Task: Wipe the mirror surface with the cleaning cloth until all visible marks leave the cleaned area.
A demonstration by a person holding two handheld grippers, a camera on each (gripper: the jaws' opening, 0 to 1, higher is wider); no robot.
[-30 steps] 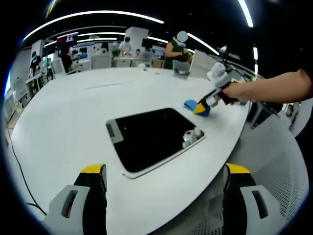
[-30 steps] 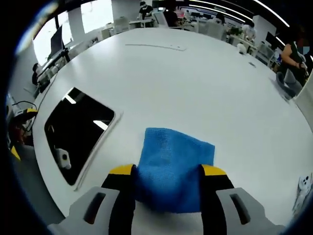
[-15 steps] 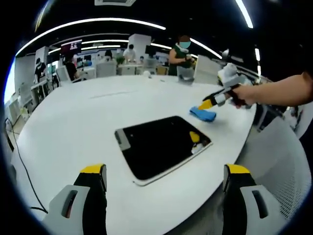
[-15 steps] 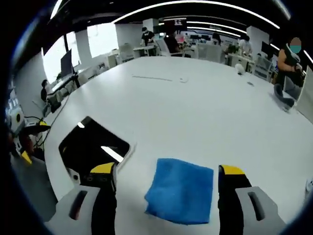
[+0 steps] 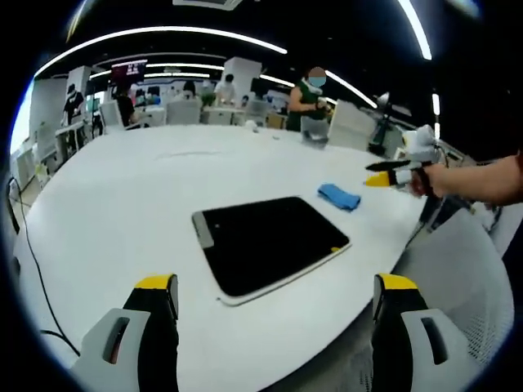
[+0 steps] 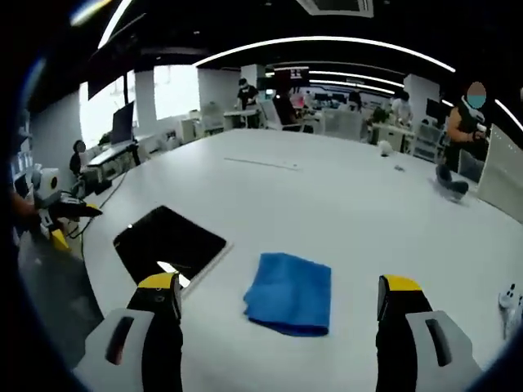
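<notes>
Cloth status: my right gripper (image 6: 278, 314) has its jaws spread wide with nothing between them. The blue cleaning cloth (image 6: 289, 292) lies folded flat on the white table (image 6: 343, 196), just ahead of the jaws and not touching either of them.

Left gripper (image 5: 276, 322) is the same: jaws wide apart, nothing held, hovering over the near table edge (image 5: 114, 204).

Mirror (image 5: 268, 242) is a dark rectangular panel with a pale frame, flat on the table, close to the rounded edge. In the left gripper view it sits between my jaws and the cloth (image 5: 338, 196); the cloth is beyond its far right corner, near but not touching. In the right gripper view the mirror (image 6: 169, 242) is left of the cloth with a strip of bare table between them, and a bright ceiling-light reflection shows on the glass near its near corner. Can't make out any marks on the glass at this resolution.

From the left gripper view I see my right gripper (image 5: 400, 173) coming in from the right in the person's hand (image 5: 433, 178), above the table edge past the cloth, clear of it. From the right gripper view my left gripper (image 6: 59, 214) shows at the far left, off the table edge.

People and desks in the background, too small to detail.
</notes>
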